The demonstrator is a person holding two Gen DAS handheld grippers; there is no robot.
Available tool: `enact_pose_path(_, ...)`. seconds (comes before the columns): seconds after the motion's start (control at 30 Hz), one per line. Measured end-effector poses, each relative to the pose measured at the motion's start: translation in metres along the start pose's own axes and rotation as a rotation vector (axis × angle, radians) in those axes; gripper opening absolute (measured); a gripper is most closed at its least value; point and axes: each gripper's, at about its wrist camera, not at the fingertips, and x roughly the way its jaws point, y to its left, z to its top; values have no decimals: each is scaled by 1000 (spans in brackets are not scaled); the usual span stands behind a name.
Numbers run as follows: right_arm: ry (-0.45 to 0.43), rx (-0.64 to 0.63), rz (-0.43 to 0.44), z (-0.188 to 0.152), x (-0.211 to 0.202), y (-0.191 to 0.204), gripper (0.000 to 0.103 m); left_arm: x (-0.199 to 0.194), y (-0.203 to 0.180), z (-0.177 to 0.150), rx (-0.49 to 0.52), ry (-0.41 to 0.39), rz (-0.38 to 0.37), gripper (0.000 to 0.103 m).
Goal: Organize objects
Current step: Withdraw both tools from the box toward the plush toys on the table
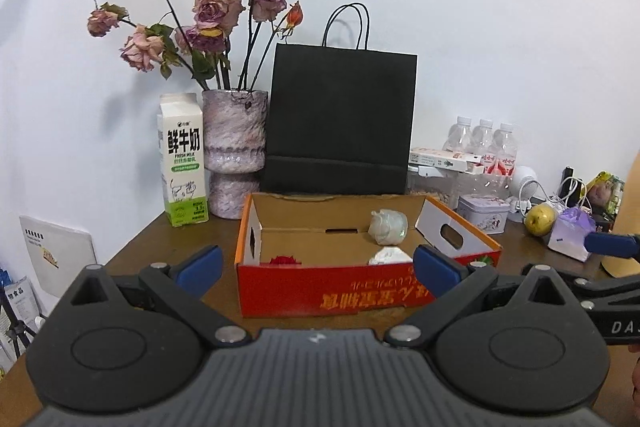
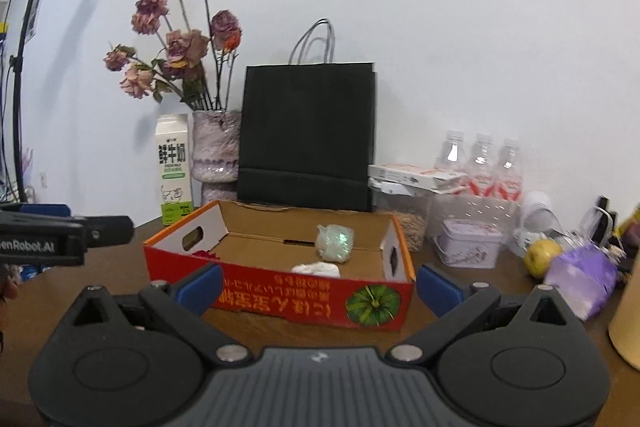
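Both claws are hanging spread wide and empty: the left gripper [image 1: 318, 269] and right gripper [image 2: 319, 285] are each framing the red cardboard box [image 1: 360, 291] at frame centre, where a white wad [image 1: 387, 225] is sitting inside

Brown wooden surface [image 1: 132, 251], set against a white wall. Standing on it along the wall: a milk carton [image 1: 183, 163], touching a mottled vase [image 1: 235, 155], then a black paper bag [image 1: 340, 123] just beside the vase. In front of the bag lies an open red box [image 1: 360, 291]. To the right: a clear container [image 2: 404, 215], three bottles [image 2: 482, 167], a small tin [image 2: 468, 243], a yellow-green fruit [image 2: 542, 257] and a purple pack [image 2: 580, 279].
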Motion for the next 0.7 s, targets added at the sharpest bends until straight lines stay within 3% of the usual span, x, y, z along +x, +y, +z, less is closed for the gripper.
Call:
enact_pose_path(0.33, 44, -11, -59, -52, -35, 2, 103, -19, 9, -34, -10, 56, 11, 103)
enact_pose_path(0.5, 117, -10, -80, -73, -38, 0, 103, -25, 15, -46, -9, 95, 15, 103)
enact_pose_path(0.7, 175, 31, -43, -79, -34, -6, 103, -33, 24, -54, -35, 123, 11, 103)
